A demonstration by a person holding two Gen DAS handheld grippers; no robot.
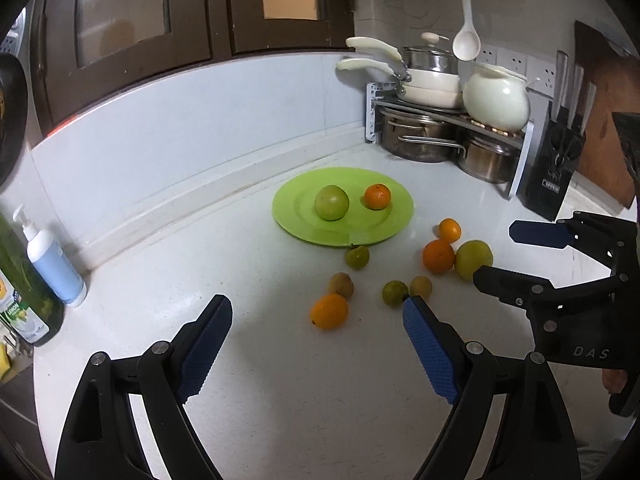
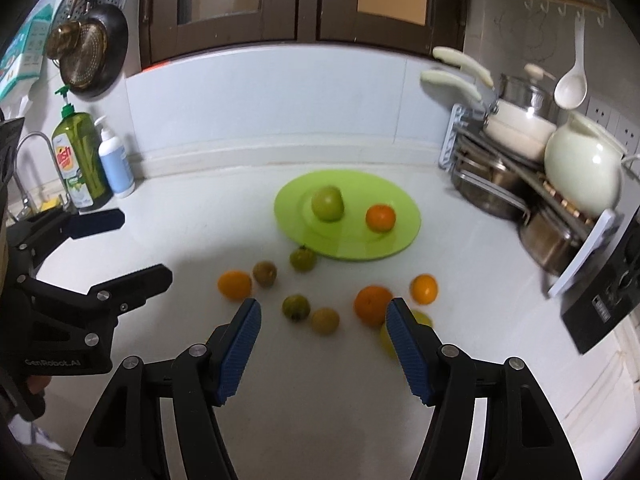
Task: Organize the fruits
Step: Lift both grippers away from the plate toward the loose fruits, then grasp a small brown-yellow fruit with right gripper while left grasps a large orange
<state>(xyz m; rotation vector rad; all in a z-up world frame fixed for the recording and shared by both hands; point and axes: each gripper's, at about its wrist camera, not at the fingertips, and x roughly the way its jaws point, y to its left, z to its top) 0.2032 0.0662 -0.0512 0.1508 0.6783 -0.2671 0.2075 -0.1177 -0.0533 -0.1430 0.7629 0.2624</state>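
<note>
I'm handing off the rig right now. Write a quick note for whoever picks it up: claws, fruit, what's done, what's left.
Left claw: open, empty, low over the counter near the loose fruit.
Right claw: open, empty, also facing the loose fruit.
Done: green plate holds a large green fruit and a small orange.
Left: eight fruits loose on the white counter in front of the plate, including the big orange, the yellow-green fruit touching it, and the oval orange fruit nearest the left claw.
</note>
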